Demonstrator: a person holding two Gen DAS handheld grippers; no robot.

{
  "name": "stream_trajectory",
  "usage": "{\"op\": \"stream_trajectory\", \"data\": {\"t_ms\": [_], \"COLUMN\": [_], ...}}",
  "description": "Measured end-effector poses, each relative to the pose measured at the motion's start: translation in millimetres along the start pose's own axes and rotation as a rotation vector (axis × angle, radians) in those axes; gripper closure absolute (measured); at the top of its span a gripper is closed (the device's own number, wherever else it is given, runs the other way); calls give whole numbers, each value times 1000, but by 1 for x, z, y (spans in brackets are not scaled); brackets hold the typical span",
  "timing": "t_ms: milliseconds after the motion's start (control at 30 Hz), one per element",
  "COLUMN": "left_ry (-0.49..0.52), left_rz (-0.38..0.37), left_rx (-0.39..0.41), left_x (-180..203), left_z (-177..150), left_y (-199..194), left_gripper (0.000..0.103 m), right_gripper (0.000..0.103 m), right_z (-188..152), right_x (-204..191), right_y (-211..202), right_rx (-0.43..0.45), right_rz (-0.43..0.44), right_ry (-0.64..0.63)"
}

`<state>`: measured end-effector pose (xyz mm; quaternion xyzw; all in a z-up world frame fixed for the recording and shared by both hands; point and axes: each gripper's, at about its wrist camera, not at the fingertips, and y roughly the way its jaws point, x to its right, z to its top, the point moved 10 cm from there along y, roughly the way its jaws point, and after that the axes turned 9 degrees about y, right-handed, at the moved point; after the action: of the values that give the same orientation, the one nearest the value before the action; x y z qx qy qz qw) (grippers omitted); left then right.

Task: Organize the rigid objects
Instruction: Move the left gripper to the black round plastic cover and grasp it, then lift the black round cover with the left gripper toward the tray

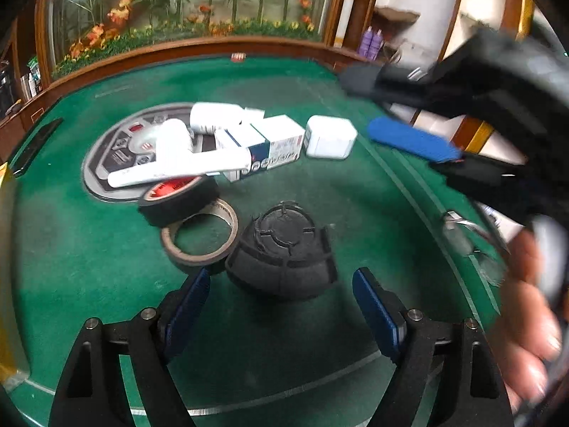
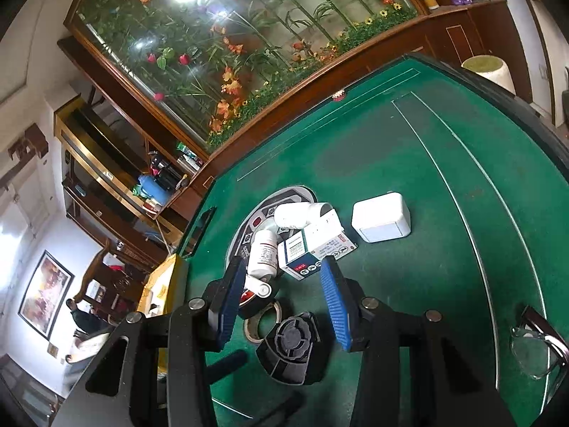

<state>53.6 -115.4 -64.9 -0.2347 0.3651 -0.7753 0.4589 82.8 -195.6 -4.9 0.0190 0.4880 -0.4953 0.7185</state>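
Note:
A black ribbed dome-shaped cap point(image 1: 284, 249) sits on the green felt table point(image 1: 89, 267). My left gripper point(image 1: 281, 279) hovers just in front of it, open, blue pads wide on either side and touching nothing. Behind the cap lie a brown tape roll point(image 1: 199, 235), a black tape roll with a red core point(image 1: 177, 199), a white tube point(image 1: 177, 169), white bottles point(image 1: 213, 117), printed boxes point(image 1: 270, 142) and a white square case point(image 1: 330, 137). My right gripper point(image 2: 282, 267) hangs open above this cluster, nothing between its pads; the cap point(image 2: 290, 348) is below it.
A round grey console point(image 1: 117, 156) is set in the table's middle under the bottles. A pair of glasses point(image 2: 533, 348) lies near the table's right edge. A yellow box point(image 2: 160, 291) stands at the left edge. A wooden planter wall point(image 1: 177, 49) runs behind the table.

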Motion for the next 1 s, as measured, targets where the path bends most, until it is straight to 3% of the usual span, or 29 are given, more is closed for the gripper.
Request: {"op": "stream_trajectory", "data": {"t_ms": [133, 167, 200, 333, 467, 567, 767, 1000], "left_ry": [18, 30, 32, 49, 6, -39, -120, -208], "left_rz": [27, 47, 66, 67, 37, 19, 32, 56], "left_rx": [-26, -29, -26, -14, -12, 33, 116, 138], "left_x": [0, -1, -2, -5, -12, -23, -48, -75], "left_z": [7, 9, 10, 2, -19, -24, -38, -60], "left_y": [20, 22, 22, 16, -5, -32, -78, -94], "left_gripper": [17, 20, 36, 35, 35, 35, 35, 35], "right_gripper": [60, 60, 60, 59, 59, 59, 56, 49], "right_z": [-5, -5, -5, -4, -5, -6, -15, -37], "right_x": [-2, -3, -2, -1, 1, 3, 4, -4], "right_y": [2, 3, 3, 2, 3, 7, 18, 37], "right_rx": [-31, -38, -36, -22, -14, -19, -57, -137], "right_rz": [18, 19, 21, 9, -4, -18, -44, -84], "right_ry": [8, 8, 14, 19, 18, 15, -15, -113]}}
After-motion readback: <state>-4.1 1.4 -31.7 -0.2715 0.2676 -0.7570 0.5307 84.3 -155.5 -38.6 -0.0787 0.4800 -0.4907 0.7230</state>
